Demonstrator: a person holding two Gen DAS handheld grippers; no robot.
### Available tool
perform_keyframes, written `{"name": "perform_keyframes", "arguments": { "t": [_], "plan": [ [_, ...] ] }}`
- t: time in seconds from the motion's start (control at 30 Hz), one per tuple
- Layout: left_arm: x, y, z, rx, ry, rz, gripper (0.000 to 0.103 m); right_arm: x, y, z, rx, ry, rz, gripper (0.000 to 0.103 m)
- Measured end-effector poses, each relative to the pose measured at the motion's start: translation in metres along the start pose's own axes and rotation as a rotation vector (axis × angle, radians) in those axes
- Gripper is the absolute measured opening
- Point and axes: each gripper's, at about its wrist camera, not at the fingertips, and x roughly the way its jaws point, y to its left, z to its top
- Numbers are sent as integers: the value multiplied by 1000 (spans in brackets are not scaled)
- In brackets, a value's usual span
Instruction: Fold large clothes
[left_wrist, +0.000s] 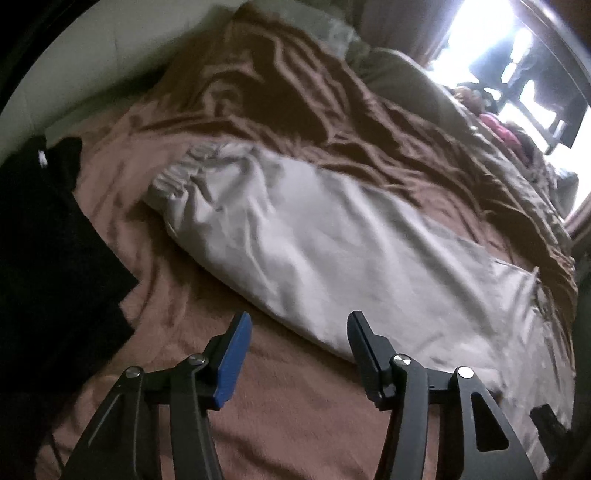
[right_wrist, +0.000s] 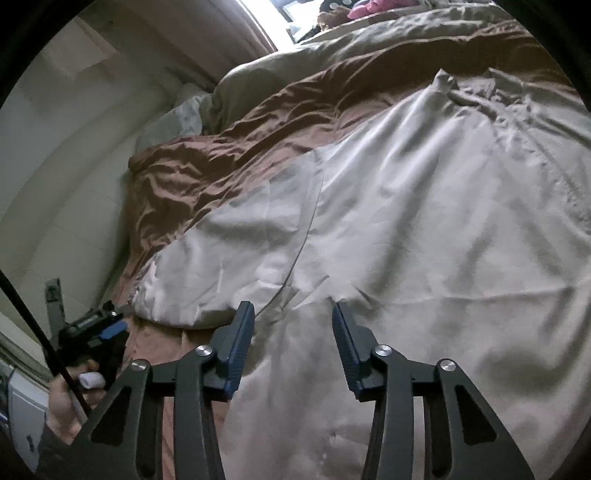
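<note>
Two sets of tongs, both partly open, both holding nothing. Item: one large pale garment (left_wrist: 314, 240), apparently trousers with a gathered elastic waistband (left_wrist: 177, 173), spread along a bed (left_wrist: 280, 413) covered in a pinkish-brown sheet. Ahead of my left tongs (left_wrist: 297, 354) the garment's near edge lies just beyond the fingertips, the waistband farther off to the upper left. My right tongs (right_wrist: 293, 345) hover directly over the pale cloth, with no fabric between the pads. Handling, by my estimate: thin, light, limp, creases readily, likely somewhat slippery on the sheet; no stiffness to hold a fold by itself. Suggested hold: pinch an edge or corner, waistband with one, hem with the other. Also present: dark garment (left_wrist: 55, 240) left of the left tongs; rumpled brown duvet (left_wrist: 295, 99) beyond.
</note>
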Motion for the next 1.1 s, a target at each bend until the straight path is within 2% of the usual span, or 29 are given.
{"name": "perform_keyframes", "arguments": {
  "t": [0.17, 0.23, 0.27, 0.3, 0.37, 0.43, 0.63, 0.87, 0.97, 1.1],
  "plan": [
    [40, 12, 4, -29, 34, 68, 56, 21, -7, 8, 45, 21, -10, 41],
    [49, 14, 8, -20, 22, 98, 52, 27, -10, 12, 70, 29, 9, 41],
    [51, 13, 11, -7, 1, 118, 45, 28, -11, 13, 76, 30, 16, 41],
    [53, 12, 15, 2, -16, 137, 34, 30, -12, 14, 80, 30, 25, 39],
    [53, 14, 19, -10, -27, 143, 18, 35, -13, 15, 90, 43, 64, 30],
    [48, 10, 25, -14, -48, 126, 10, 42, -14, 15, 103, 60, 113, 23],
    [-4, -27, 50, 106, -170, 87, 5, 71, -9, 15, 128, 122, 196, 16],
    [-72, -78, 76, 174, -257, -29, 4, 115, -19, 6, 197, 245, 273, 14],
    [-98, -110, 80, 220, -286, -73, 4, 115, -23, 11, 201, 254, 299, 14],
    [-131, -156, 79, 284, -318, -136, 4, 98, -31, 17, 230, 248, 279, 14]
  ]
}}
